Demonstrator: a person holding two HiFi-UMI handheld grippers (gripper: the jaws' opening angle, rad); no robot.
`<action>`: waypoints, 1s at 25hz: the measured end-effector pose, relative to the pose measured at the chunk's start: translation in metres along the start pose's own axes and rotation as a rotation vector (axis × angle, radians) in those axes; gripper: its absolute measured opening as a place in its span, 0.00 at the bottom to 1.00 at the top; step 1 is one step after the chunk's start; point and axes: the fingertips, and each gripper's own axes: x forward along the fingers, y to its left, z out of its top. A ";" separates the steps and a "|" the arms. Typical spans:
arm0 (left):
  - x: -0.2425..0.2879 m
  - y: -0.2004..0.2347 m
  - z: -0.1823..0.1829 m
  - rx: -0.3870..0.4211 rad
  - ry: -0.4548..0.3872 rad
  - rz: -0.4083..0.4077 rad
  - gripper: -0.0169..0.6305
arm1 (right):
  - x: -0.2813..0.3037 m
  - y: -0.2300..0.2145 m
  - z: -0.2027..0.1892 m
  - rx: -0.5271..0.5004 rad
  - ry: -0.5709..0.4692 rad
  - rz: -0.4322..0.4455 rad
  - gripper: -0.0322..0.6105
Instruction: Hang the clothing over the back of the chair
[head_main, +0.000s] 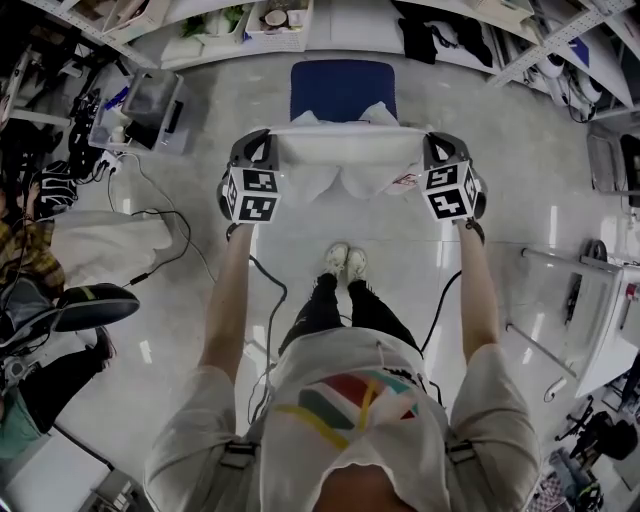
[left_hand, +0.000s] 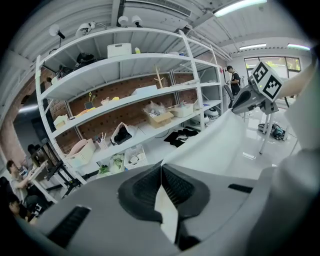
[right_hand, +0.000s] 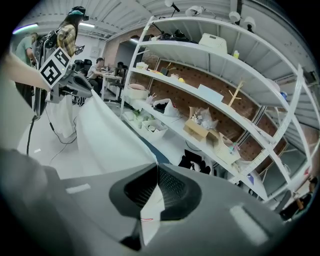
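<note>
1. The white clothing (head_main: 345, 150) is stretched flat between the two tools, one top corner in each. That way it hangs as a wide sheet instead of a bunched lump. I'd say that's the point: a spread edge should drop over a chair back evenly.
2. It's up in the air right at the near edge of the blue chair (head_main: 343, 85), and the person stands just behind it. Most of the fabric droops on the near side, and a bit of white peeks out on the seat side too. I can't tell if it's touching the chair back, because the cloth hides that part.
3. The left tool (left_hand: 161, 187) is clenched tight, with a thin fold of the white fabric pinched between its jaws and basically no gap.
4. The right tool (right_hand: 156, 192) is the same deal. It's clamped down on the other corner, with a wedge of fabric poking out between the jaws.
5. Both tools sit about level with each other in the head view, which should keep the top edge straight. My guess is the draping step is in hand but not finished.
</note>
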 end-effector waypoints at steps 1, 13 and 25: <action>0.002 -0.002 -0.004 0.001 0.008 -0.006 0.05 | 0.002 0.001 -0.002 0.001 0.006 0.003 0.06; 0.003 -0.021 -0.030 0.014 0.038 -0.052 0.05 | 0.006 0.012 -0.025 0.001 0.028 0.019 0.06; -0.004 -0.038 -0.046 -0.001 0.062 -0.045 0.05 | 0.005 0.022 -0.041 0.051 0.034 0.045 0.07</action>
